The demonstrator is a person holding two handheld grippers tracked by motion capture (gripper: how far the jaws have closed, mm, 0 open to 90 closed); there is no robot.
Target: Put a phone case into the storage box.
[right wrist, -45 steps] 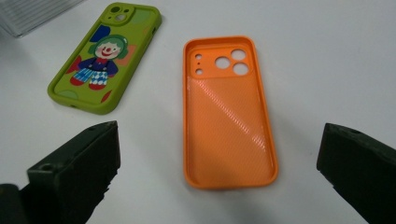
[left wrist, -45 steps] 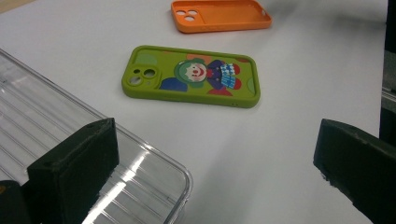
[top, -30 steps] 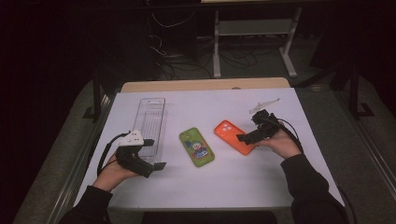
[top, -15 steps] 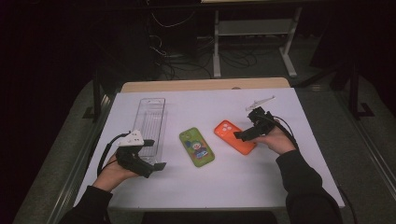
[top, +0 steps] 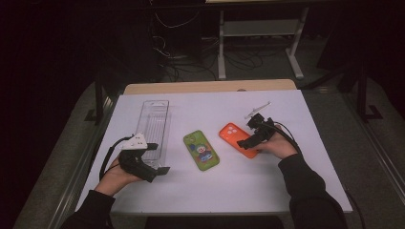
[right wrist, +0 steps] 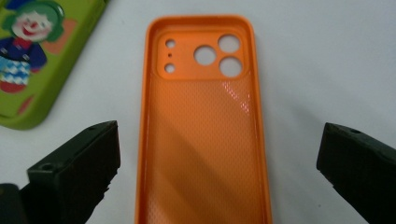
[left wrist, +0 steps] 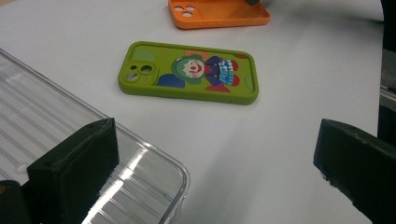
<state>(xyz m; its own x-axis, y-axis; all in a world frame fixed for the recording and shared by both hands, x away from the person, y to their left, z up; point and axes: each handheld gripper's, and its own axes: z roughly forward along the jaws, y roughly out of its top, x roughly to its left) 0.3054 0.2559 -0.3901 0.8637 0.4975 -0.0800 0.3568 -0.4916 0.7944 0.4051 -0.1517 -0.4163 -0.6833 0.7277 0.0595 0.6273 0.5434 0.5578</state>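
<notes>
At the left of the white table (top: 286,186), the left gripper (top: 160,169) rests low in the person's hand with its jaws spread wide and nothing between them, one jaw sitting over the near rounded corner of the clear ribbed plastic tray (top: 155,126); it looks parked there, out of the way. The tray lies lengthwise away from the person, close to the table's left edge, so there is little room on that side. Next comes the green phone case with a clown picture (top: 201,150), lying flat with its printed back up, bare table all around it and a clear gap to its neighbour. That neighbour, the orange silicone phone case (right wrist: 205,135), lies hollow side up with its camera holes at the far end. The right gripper (top: 244,143) hovers at its near end, jaws wide apart and straddling the case's width without touching, probably lined up to pinch it across the long edges. Open table lies right of the case and toward the person.
</notes>
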